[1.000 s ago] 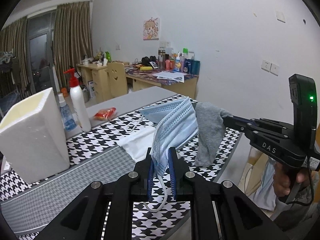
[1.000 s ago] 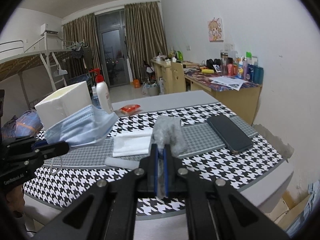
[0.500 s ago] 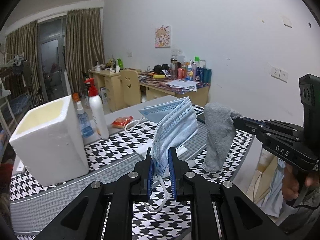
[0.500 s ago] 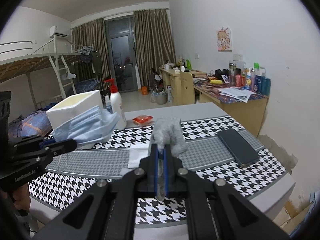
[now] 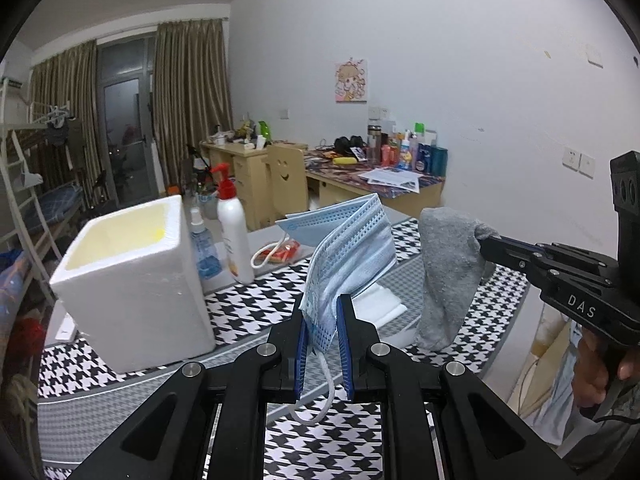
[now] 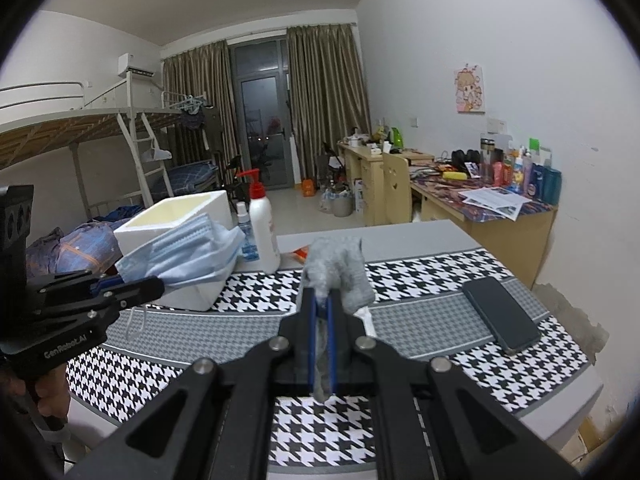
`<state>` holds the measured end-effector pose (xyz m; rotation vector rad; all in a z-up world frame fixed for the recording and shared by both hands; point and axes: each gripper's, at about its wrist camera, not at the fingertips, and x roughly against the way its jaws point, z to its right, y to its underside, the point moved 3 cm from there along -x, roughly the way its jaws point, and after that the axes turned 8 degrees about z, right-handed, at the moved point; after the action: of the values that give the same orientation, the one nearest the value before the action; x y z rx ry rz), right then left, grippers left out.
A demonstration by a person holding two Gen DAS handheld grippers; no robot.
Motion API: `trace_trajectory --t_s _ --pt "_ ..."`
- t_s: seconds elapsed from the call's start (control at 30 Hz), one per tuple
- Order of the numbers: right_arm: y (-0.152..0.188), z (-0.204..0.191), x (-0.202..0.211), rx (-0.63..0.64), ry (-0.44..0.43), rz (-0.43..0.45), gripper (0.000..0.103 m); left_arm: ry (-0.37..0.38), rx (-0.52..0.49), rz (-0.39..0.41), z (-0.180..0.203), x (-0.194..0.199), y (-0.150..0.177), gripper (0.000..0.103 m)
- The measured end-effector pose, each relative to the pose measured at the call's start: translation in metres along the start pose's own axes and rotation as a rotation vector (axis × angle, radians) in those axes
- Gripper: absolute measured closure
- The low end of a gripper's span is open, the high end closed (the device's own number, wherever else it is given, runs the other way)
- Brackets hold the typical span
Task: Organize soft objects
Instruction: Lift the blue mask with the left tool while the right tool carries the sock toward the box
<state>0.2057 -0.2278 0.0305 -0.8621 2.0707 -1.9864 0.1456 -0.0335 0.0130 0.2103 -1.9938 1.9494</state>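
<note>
My left gripper point(image 5: 323, 304) is shut on a blue face mask point(image 5: 352, 252), held above the table with an ear loop dangling below the jaws. My right gripper point(image 6: 322, 300) is shut on a grey sock point(image 6: 338, 266); in the left wrist view the sock point(image 5: 448, 272) hangs down from the right gripper point(image 5: 486, 242). The left gripper point(image 6: 156, 282) with the mask point(image 6: 188, 250) shows at the left of the right wrist view. An open white foam box point(image 5: 132, 276) stands on the table left of the mask. A white folded cloth point(image 5: 380, 304) lies on the houndstooth tablecloth point(image 5: 248, 304).
A white pump bottle point(image 5: 234, 228) with a red top and a small blue spray bottle point(image 5: 202, 248) stand beside the box. A red packet point(image 5: 280, 250) lies behind. A black phone point(image 6: 500, 314) lies at the table's right. A person's hand point(image 5: 600, 376) holds the right gripper's handle.
Both grippers have risen and drawn back, carrying the mask and the sock higher above the table. The foam box now shows more fully in the left wrist view.
</note>
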Motion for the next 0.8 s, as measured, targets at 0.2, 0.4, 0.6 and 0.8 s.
trace_trajectory --t_s 0.2,0.4,0.6,0.8 --pt "-0.014 -0.012 -0.007 0.016 -0.023 0.014 0.096 -0.039 0.001 0.016 -0.014 0.002 -0.011 0.088" --pt "-0.026 -0.024 -0.013 0.025 -0.044 0.028 0.096 -0.073 0.002 0.03 -0.024 0.001 -0.021 0.088" --pt "-0.033 -0.031 -0.022 0.022 -0.061 0.025 0.096 -0.084 0.006 0.041 -0.031 0.0 -0.03 0.088" --pt "-0.044 -0.041 -0.029 0.031 -0.075 0.03 0.096 -0.091 0.013 0.046 -0.039 -0.004 -0.04 0.088"
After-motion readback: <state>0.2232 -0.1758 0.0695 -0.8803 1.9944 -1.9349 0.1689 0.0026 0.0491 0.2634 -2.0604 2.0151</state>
